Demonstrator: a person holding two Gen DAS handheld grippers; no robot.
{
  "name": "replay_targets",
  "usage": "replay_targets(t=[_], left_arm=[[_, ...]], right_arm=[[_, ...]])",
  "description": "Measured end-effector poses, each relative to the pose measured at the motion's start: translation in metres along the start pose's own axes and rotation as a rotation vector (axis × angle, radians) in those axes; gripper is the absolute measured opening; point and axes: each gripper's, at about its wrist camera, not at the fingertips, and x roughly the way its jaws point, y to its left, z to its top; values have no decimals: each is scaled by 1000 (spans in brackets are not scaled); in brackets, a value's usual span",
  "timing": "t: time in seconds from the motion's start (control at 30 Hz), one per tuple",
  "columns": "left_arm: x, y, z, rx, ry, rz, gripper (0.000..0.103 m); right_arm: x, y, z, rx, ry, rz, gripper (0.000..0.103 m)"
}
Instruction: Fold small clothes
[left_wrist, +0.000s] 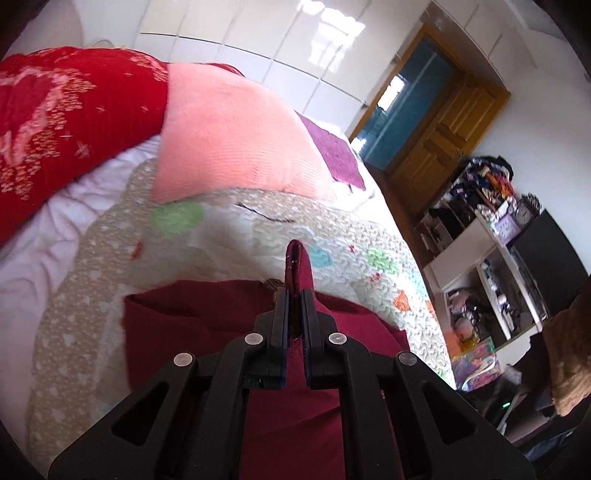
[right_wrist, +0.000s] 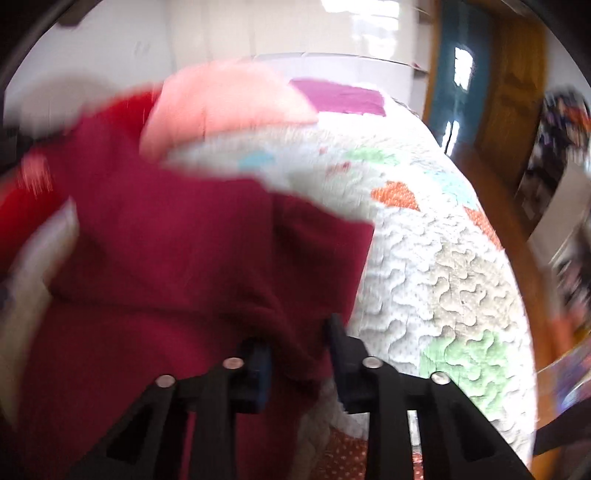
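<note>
Bedroom, quilted bed (left_wrist: 258, 229): maroon garment (left_wrist: 192, 317) lying on quilt. Left gripper (left_wrist: 294, 295) jaws clenched on a raised fold. Right gripper (right_wrist: 299, 332) jaws straddle bunched cloth; grip uncertain through blur. Step: lifting an edge to fold. Next: carry it across, level.

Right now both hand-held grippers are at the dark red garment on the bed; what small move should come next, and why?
Probably carry the pinched edge across toward the pink pillow to make a fold. The left hand-held gripper is shut on a raised fold of the dark red garment. The right hand-held gripper has cloth bunched between its fingers, but blur hides how firmly it grips.
</note>
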Motion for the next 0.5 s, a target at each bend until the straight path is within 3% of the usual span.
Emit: replay_targets(t=[0.1, 0.2, 0.3, 0.4, 0.43, 0.47, 0.5], left_arm=[[-11, 27, -9, -40, -23, 12, 5], [-2, 60, -29, -92, 1, 62, 5], [21, 93, -52, -144, 45, 142, 5], [36, 114, -66, -193, 79, 155, 4], [39, 118, -69, -207, 87, 147, 5], [39, 120, -71, -215, 89, 140, 5], [39, 120, -72, -215, 86, 137, 5]], right_arm=[[-18, 0, 4, -17, -37, 23, 22], [-9, 6, 1, -38, 20, 88, 22], [0, 5, -5, -13, 126, 207, 23], [-17, -12, -5, 101, 84, 339, 25], [-21, -18, -3, 135, 70, 355, 35], [-21, -24, 2, 158, 57, 343, 53], [-19, -30, 8, 177, 33, 282, 59]])
